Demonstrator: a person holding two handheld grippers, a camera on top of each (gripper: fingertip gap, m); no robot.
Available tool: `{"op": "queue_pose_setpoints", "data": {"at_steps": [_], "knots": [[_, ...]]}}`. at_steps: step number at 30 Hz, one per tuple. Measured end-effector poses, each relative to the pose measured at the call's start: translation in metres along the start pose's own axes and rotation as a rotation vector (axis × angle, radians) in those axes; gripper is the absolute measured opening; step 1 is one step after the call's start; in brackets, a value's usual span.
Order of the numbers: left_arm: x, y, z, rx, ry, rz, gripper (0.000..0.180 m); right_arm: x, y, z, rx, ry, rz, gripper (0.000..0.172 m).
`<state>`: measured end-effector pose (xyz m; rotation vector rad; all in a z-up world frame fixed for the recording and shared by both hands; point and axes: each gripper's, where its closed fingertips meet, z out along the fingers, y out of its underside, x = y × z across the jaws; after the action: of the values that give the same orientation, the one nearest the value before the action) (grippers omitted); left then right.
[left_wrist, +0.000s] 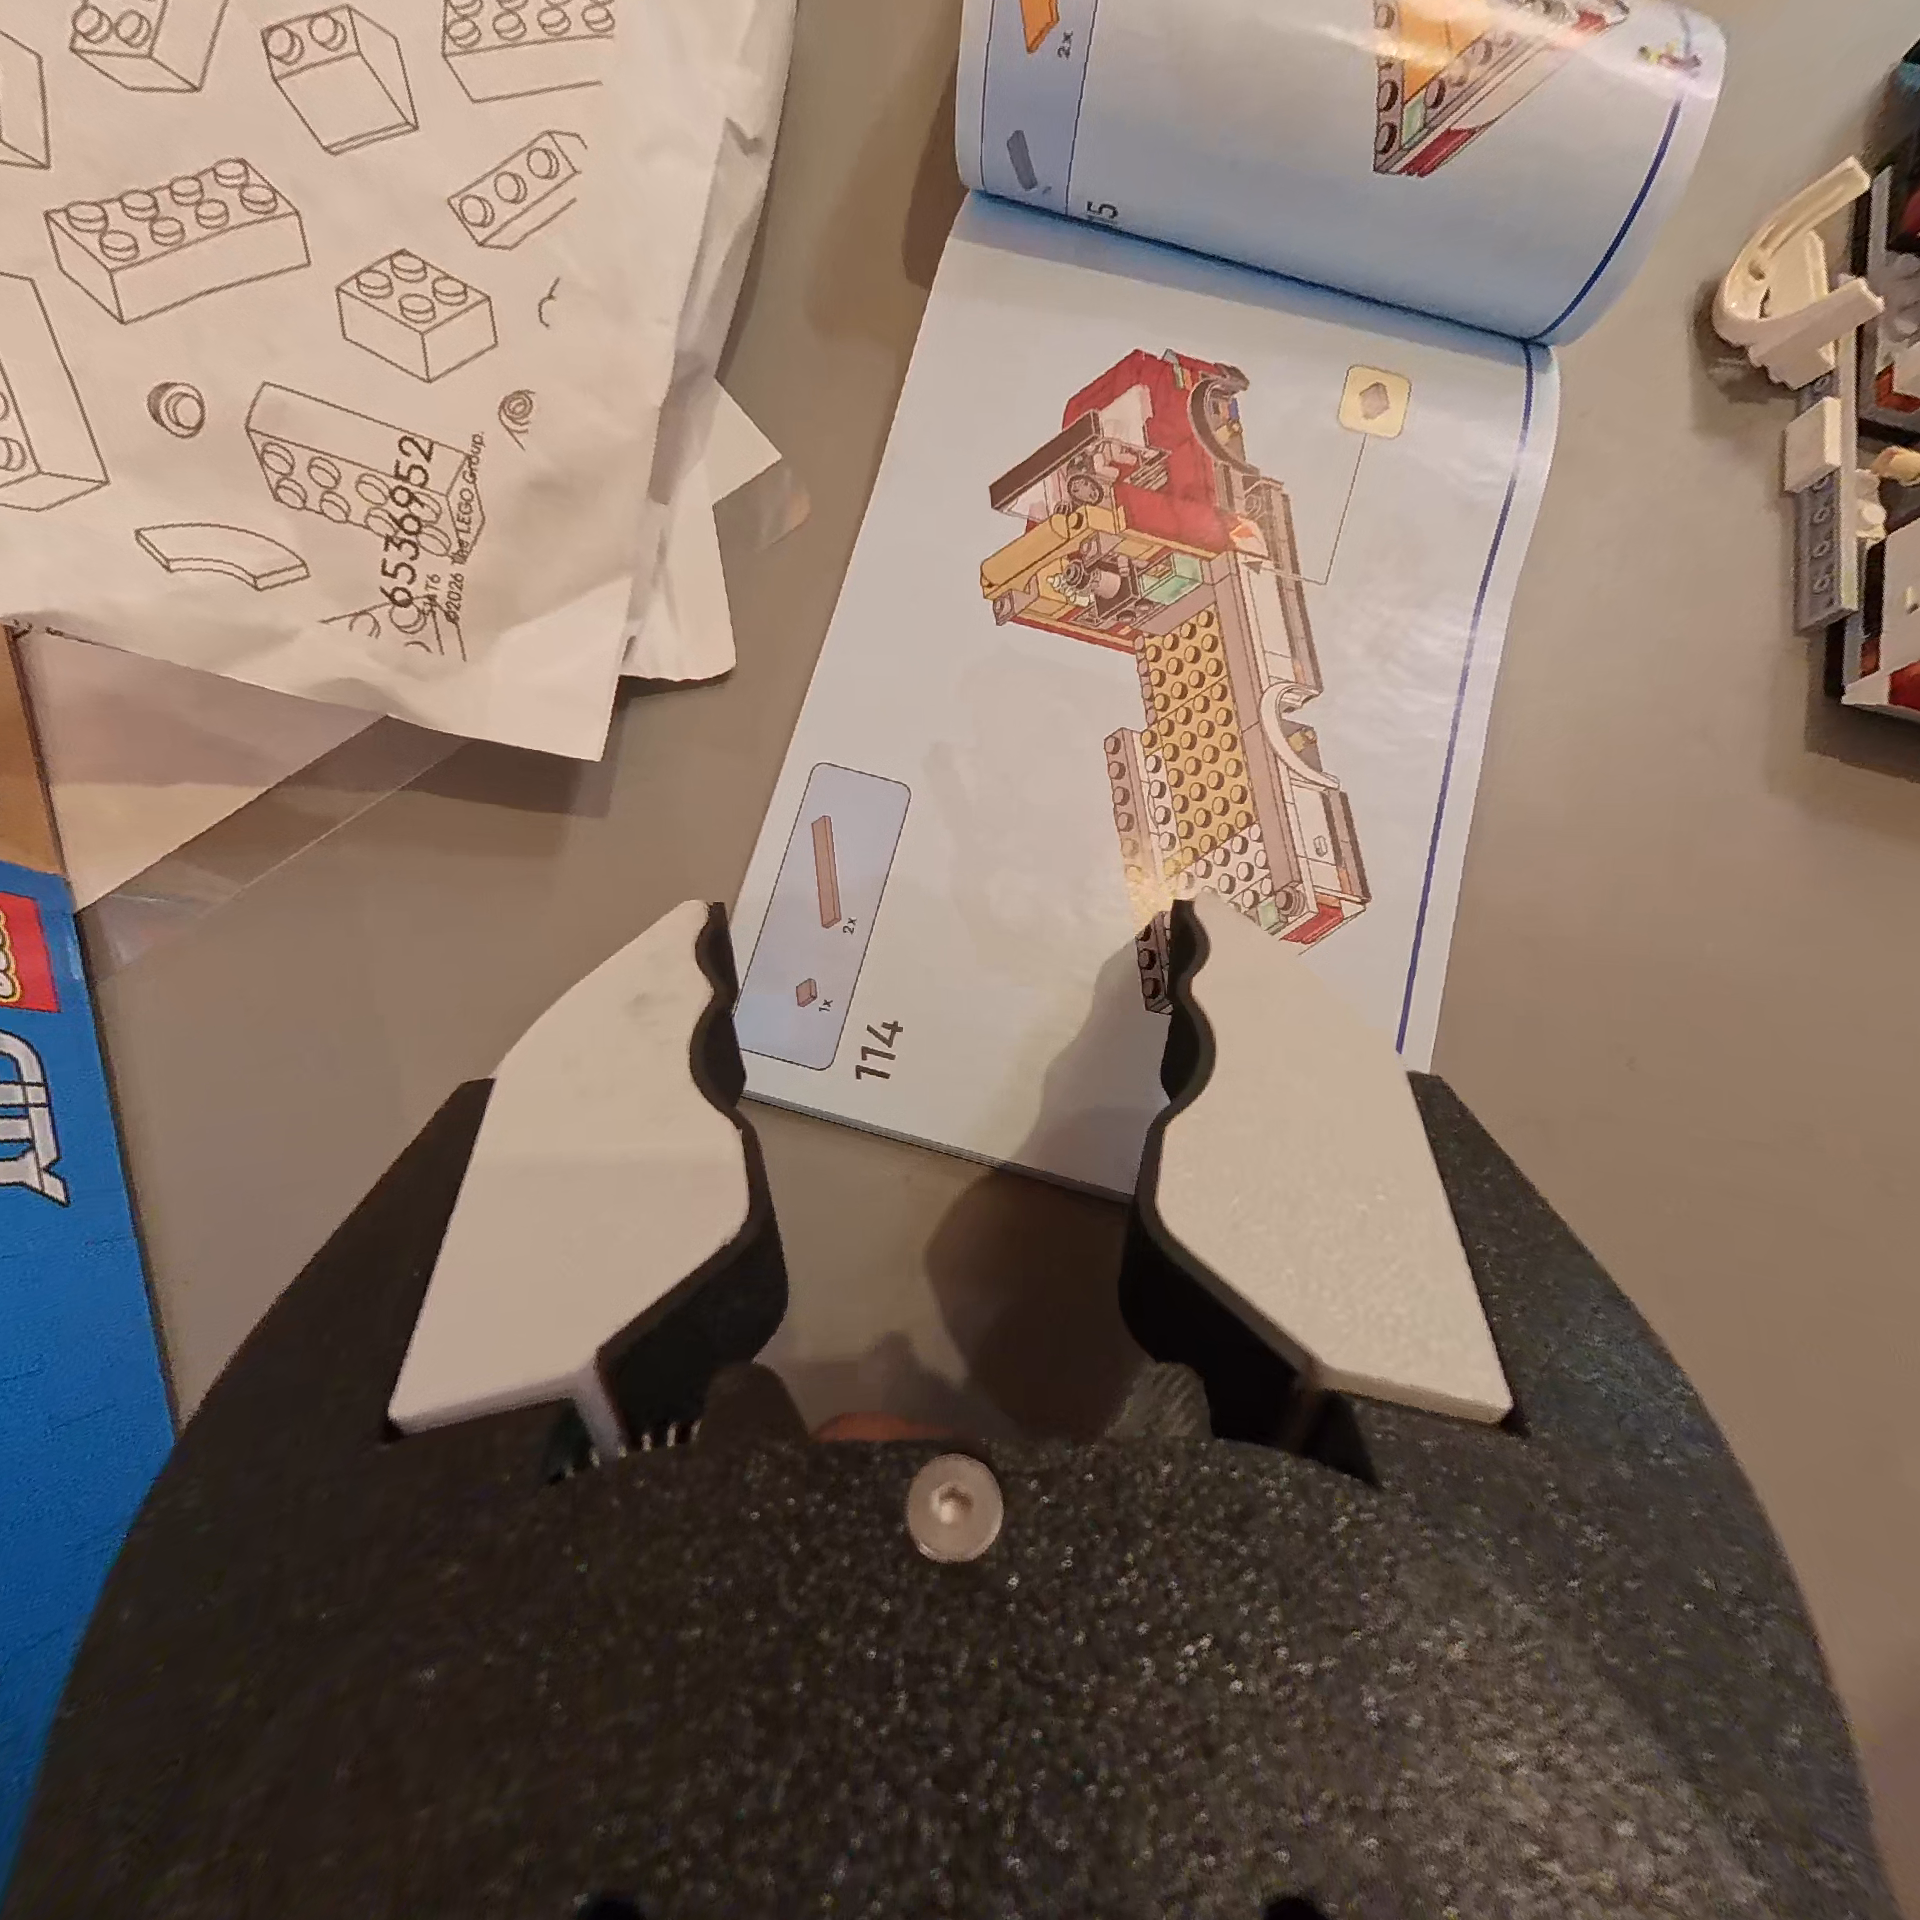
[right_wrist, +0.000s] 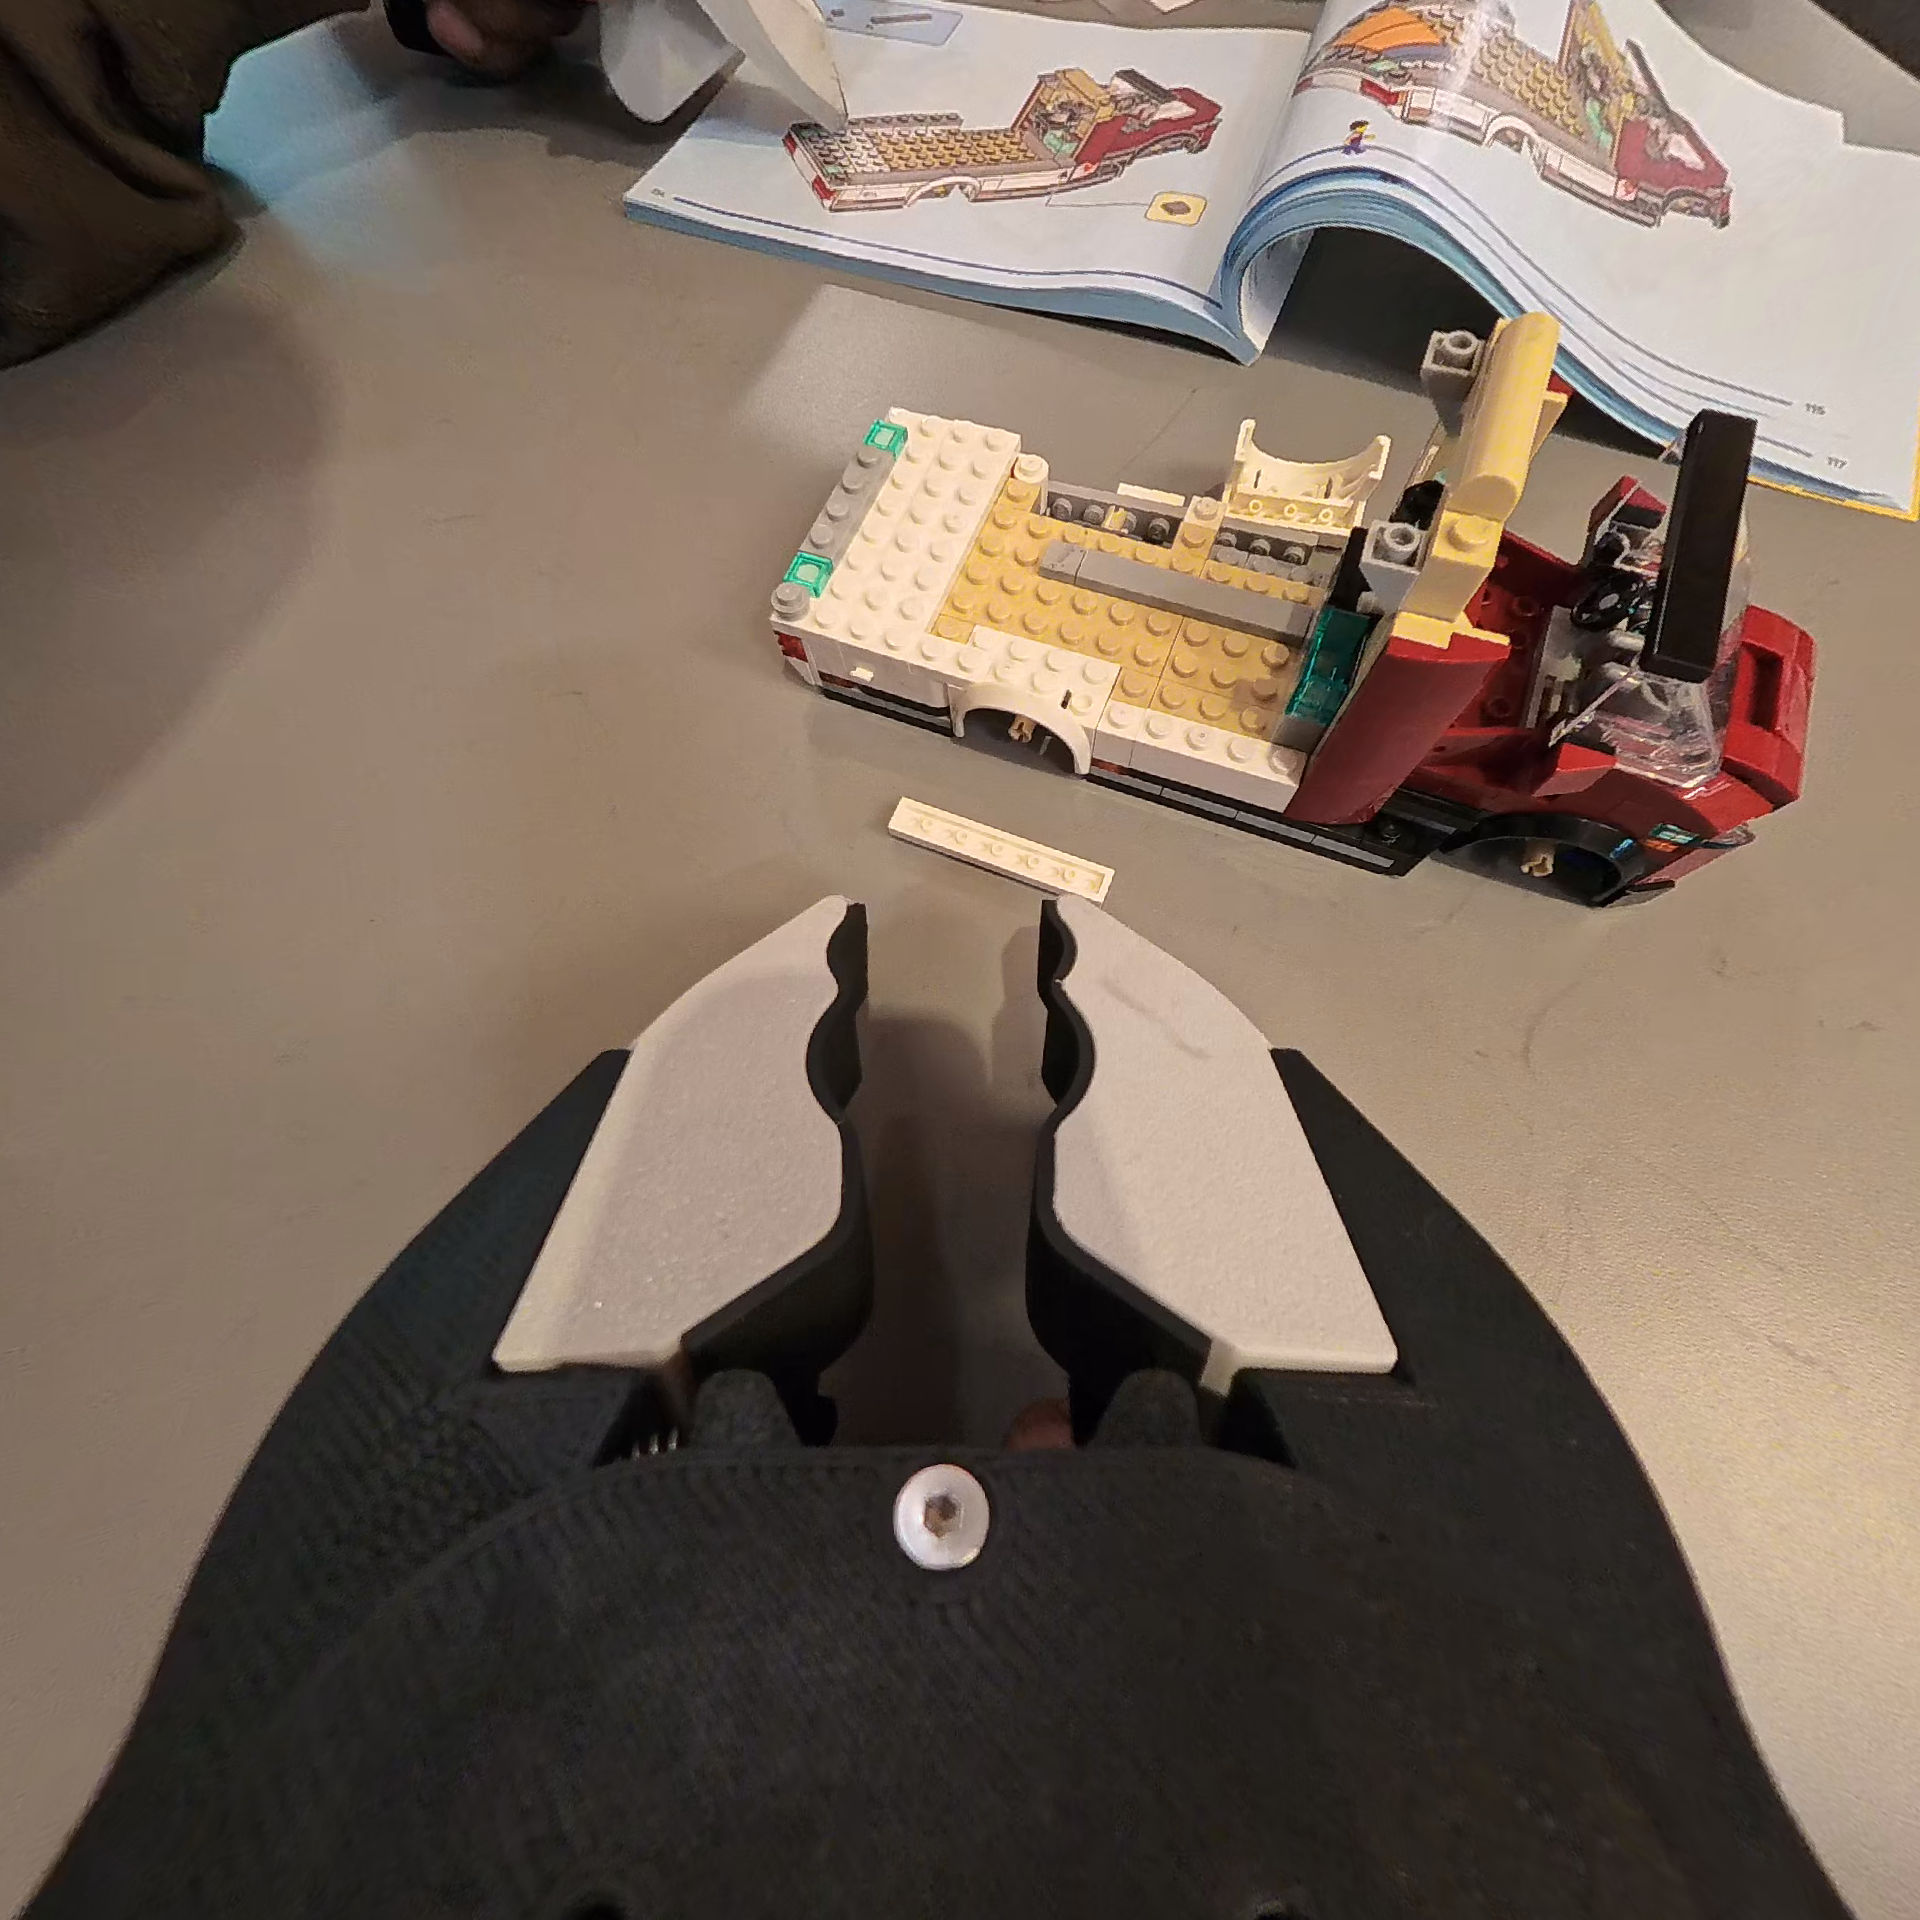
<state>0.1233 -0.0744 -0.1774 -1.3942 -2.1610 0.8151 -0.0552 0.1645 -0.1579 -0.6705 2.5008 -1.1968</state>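
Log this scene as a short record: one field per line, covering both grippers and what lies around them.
Surface: grey tabletop
Left gripper: jaws wide open, empty, over the open light-blue instruction booklet
Right gripper: jaws partly open, empty, just short of the flat white brick strip
Beyond strip: part-built red, white and tan brick truck
Left side: crumpled white printed paper bag, blue cardboard box

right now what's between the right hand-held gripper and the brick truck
Only a loose white plate lying flat on the grey table, seen in the right wrist view.
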Motion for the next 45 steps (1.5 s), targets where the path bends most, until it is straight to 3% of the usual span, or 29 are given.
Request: {"op": "queue_pose_setpoints", "data": {"at_steps": [9,18,24,30,36,45], "knots": [[0.006,0.000,0.000,-0.013,-0.006,0.064,0.080,0.004,-0.008,-0.002,0.052,0.057,-0.046,0.031],[0.010,-0.003,0.000,-0.007,-0.020,0.112,0.080,-0.017,-0.060,0.003,0.165,0.116,-0.251,0.029],[0.017,-0.001,0.002,-0.013,0.018,0.114,0.078,-0.047,-0.100,0.030,0.151,0.082,-0.412,0.029],[0.016,-0.002,0.001,-0.003,0.017,0.105,0.080,-0.066,-0.119,0.066,0.108,0.041,-0.482,0.030],[0.006,-0.001,-0.003,0.014,0.053,-0.022,0.080,-0.063,-0.137,0.101,0.007,0.010,-0.604,0.034],[0.011,0.000,-0.003,0.013,0.088,-0.009,0.084,-0.046,-0.144,0.148,-0.089,-0.039,-0.584,0.044]]}}
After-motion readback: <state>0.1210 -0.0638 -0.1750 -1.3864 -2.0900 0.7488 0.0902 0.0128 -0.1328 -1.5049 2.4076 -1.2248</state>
